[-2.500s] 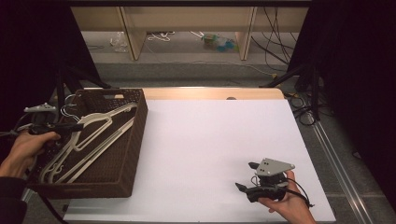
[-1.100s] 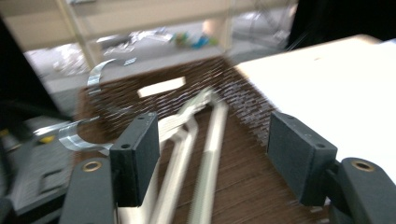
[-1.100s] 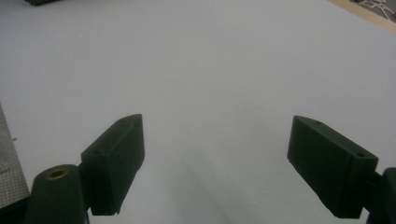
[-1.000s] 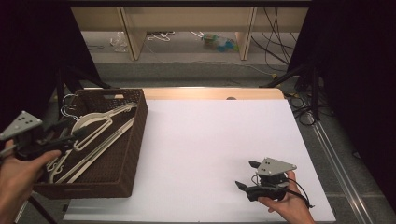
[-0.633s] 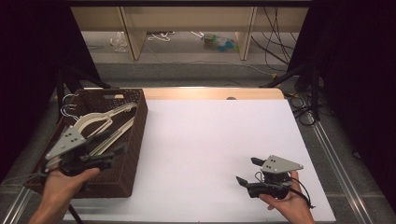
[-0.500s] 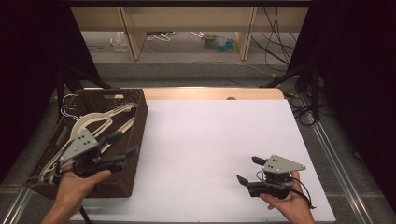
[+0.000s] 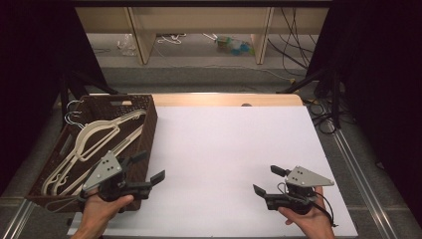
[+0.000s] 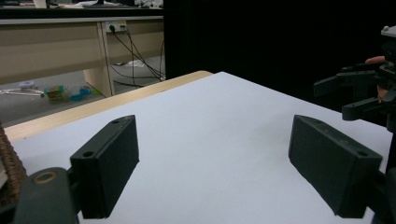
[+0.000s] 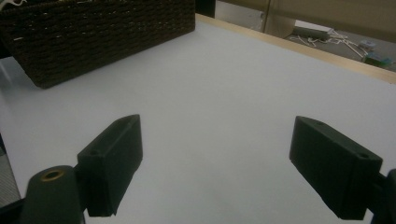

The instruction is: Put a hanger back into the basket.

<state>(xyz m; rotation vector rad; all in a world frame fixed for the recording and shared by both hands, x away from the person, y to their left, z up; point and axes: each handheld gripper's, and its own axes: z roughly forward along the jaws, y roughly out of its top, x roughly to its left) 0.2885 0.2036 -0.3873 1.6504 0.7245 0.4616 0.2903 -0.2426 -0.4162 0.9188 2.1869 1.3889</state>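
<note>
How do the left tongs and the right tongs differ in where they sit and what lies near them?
The left tongs sit at the near corner of the wicker basket that holds pale hangers; the right tongs sit over bare white table, far from the basket. The left tongs point right across the table, the right tongs point left. Both stand open and hold nothing.

Cream hangers [image 7: 94, 144] flat in wicker basket [image 7: 144, 107]
</note>
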